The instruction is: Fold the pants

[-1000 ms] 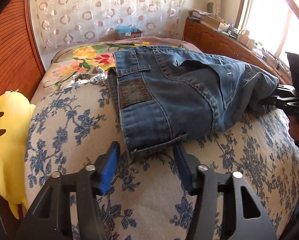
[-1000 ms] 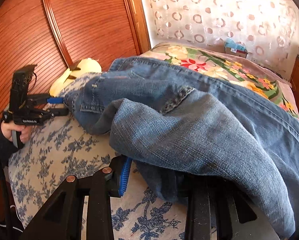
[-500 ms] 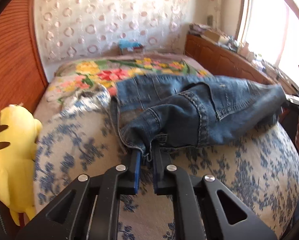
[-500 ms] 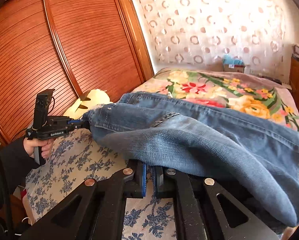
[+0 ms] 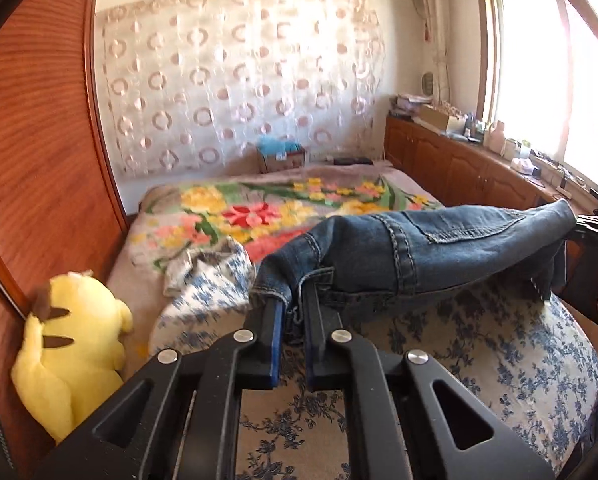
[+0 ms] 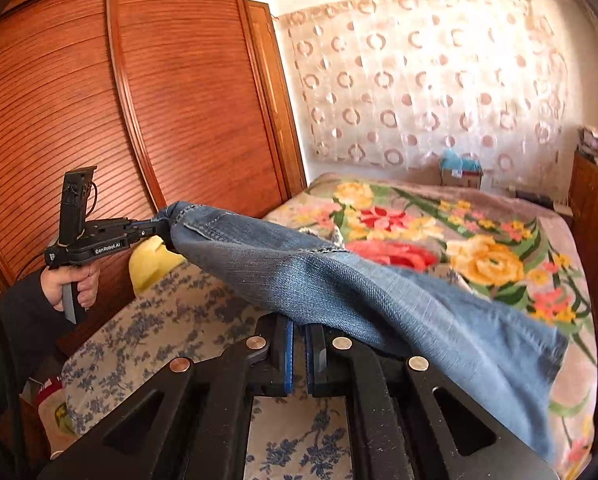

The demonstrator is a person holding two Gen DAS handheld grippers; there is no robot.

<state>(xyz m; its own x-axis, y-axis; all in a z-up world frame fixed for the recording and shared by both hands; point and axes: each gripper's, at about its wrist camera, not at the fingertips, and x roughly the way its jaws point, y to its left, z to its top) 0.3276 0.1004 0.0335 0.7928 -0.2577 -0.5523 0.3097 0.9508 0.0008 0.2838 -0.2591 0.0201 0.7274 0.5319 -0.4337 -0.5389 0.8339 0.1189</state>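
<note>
Blue denim pants hang stretched in the air above the bed, held at both ends. My left gripper is shut on the waistband corner, the cloth bunched between its blue pads. In the right wrist view the pants run from the left gripper, seen at the left in a person's hand, to my right gripper, which is shut on the other end. Loose denim drapes over the right gripper's right finger and hangs down. The right gripper shows at the right edge of the left wrist view.
The bed has a blue-flowered cover in front and a bright floral blanket behind. A yellow plush toy lies at the bed's left edge against a wooden wardrobe. A wooden cabinet with clutter runs under the window at right.
Both grippers closed on the ends of the pants and rose, lifting the denim off the bed and stretching it between them.
</note>
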